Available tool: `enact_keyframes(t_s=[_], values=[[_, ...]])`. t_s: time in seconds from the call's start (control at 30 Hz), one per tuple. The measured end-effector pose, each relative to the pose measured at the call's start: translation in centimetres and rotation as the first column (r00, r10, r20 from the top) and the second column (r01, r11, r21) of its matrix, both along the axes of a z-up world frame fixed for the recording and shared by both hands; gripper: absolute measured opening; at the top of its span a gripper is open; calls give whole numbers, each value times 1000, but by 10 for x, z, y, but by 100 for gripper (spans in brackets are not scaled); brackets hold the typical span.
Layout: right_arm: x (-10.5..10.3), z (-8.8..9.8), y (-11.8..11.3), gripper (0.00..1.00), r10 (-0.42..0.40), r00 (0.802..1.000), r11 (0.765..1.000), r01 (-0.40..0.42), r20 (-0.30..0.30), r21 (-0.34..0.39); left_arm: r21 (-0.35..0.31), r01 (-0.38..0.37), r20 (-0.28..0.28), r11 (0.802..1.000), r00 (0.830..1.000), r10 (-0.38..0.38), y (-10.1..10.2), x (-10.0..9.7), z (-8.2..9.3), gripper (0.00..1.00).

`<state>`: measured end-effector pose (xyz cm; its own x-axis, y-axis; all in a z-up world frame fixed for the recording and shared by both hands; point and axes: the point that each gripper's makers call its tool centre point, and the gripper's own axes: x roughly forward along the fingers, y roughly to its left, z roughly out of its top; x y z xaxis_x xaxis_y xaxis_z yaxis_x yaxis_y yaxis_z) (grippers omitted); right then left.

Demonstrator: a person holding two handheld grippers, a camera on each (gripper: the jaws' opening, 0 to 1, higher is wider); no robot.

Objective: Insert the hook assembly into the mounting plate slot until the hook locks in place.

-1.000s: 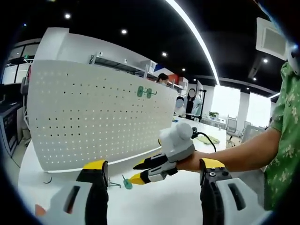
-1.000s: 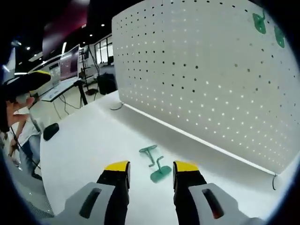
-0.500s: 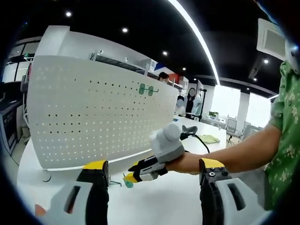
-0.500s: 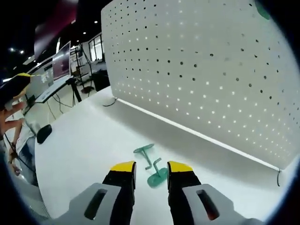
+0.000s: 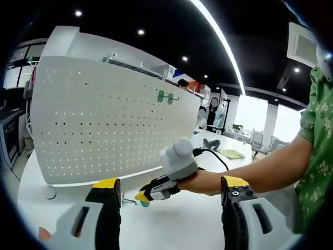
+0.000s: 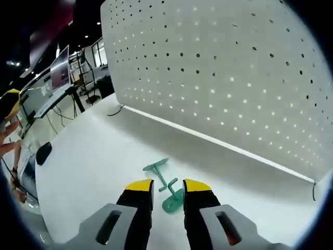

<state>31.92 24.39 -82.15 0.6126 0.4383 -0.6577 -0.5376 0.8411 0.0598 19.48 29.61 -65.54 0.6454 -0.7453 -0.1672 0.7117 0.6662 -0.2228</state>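
A white pegboard point(image 5: 104, 120) point(image 6: 234, 78) stands upright on the white table point(image 6: 93, 156). Two green hooks point(image 5: 165, 96) hang near its upper right. A loose green hook point(image 6: 167, 188) point(image 5: 144, 203) lies flat on the table in front of the board, with a T-bar at one end and a paddle-shaped base at the other. My right gripper point(image 6: 168, 186) point(image 5: 143, 197) is low over it, its jaws narrowed to either side of the base, a small gap left. My left gripper point(image 5: 170, 183) is held back from the board, wide open with nothing in it.
A person's forearm and green patterned sleeve point(image 5: 312, 156) reach in from the right. A black cable point(image 5: 213, 153) runs from the right gripper. A dark mouse-like object point(image 6: 43, 152) lies at the table's left edge. Desks with monitors point(image 6: 57, 88) stand beyond.
The right gripper has moved down and forward onto the loose hook, and its jaws have narrowed around the hook's base. The left gripper has stayed nearly still and open.
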Motion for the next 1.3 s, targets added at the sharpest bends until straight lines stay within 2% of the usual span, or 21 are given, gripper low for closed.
enact_keyframes(t_s=[0.3, 0.47, 0.9, 1.3], values=[[6, -2, 1, 19, -15, 1000, 1000, 15, -6, -5, -6, 4, -2, 1000, 1000, -4, 0, 2, -1, 80], [6, -7, -3, 16, -19, 1000, 999, 18, -15, -34, -9, 2, -8, 1000, 1000, -2, 2, 2, -4, 80], [8, -4, -15, 14, -39, 999, 998, 39, -8, -42, -14, 8, -10, 1000, 1000, -8, 1, 2, -4, 80], [8, -4, -15, 9, -33, 999, 999, 33, -2, -39, -14, 8, -13, 1000, 1000, -8, 1, 2, -5, 80]])
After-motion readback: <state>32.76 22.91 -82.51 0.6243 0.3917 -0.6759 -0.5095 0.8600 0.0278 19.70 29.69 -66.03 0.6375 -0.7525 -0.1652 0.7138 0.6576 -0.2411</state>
